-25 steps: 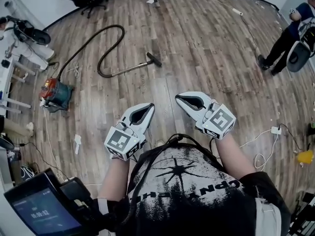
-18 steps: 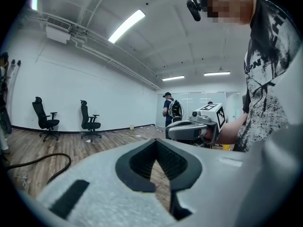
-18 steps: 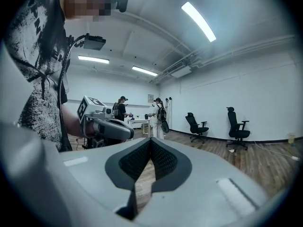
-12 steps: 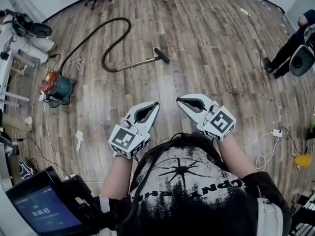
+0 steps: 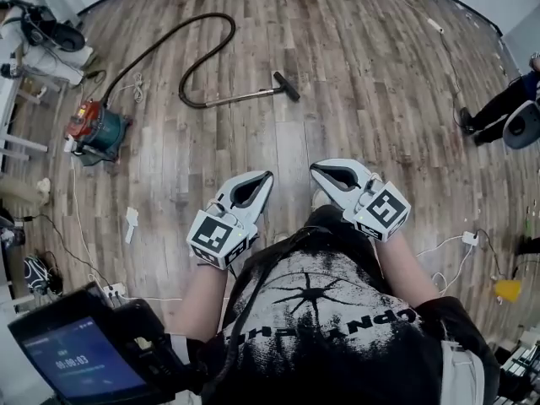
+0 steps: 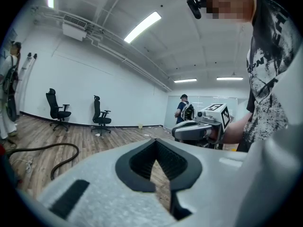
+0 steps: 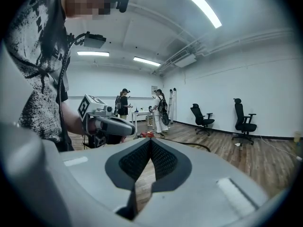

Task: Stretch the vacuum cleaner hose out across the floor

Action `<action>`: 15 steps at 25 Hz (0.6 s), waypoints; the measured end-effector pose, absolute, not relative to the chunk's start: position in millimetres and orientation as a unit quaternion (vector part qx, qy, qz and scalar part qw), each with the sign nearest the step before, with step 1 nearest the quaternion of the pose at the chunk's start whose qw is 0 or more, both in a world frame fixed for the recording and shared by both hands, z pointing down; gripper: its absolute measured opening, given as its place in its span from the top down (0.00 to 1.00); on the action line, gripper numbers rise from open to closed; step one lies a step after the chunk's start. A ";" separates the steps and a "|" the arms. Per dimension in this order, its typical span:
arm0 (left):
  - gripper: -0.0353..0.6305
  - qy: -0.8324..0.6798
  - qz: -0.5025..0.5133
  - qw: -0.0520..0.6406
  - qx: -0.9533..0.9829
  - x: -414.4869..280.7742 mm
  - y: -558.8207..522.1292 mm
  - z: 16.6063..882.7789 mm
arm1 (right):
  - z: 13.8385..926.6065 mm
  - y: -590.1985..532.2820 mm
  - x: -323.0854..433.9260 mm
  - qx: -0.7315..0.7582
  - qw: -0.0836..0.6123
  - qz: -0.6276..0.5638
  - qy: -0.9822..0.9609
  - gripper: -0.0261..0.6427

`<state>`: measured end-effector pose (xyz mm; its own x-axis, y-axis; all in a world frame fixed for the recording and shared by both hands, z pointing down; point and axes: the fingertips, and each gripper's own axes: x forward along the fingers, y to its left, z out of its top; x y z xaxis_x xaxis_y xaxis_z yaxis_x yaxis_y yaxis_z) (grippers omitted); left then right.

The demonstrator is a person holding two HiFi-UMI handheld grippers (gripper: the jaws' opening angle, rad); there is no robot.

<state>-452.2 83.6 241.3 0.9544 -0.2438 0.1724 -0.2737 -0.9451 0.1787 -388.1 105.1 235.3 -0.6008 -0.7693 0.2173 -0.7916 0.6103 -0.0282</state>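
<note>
Well beyond left tongs (image 5: 268, 176), right tongs (image 5: 314, 169), both closed, hose (image 5: 218, 14) lies looped

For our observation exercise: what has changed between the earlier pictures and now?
Only the view swung: vacuum cleaner and hose sit higher in the picture, the bystander lower. Nothing was gripped or released. The left gripper and right gripper stay shut, empty, side by side; the hose keeps its curve.
</note>
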 end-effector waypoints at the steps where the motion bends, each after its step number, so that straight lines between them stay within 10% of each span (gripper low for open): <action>1: 0.94 -0.138 0.074 0.106 0.982 -453.7 78.4 242.1 | 234.6 100.0 -386.8 0.434 0.090 0.064 -0.894 0.95; 15: 0.94 -0.211 0.110 0.102 0.966 -414.1 -8.5 241.7 | 220.9 -18.1 -329.0 0.368 0.086 0.048 -0.924 0.95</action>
<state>-414.1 -8.5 241.7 0.8870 -0.3850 0.2551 -0.4298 -0.8902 0.1509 -329.0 -18.1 220.9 -0.7139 -0.6727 0.1946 -0.6893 0.7240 -0.0261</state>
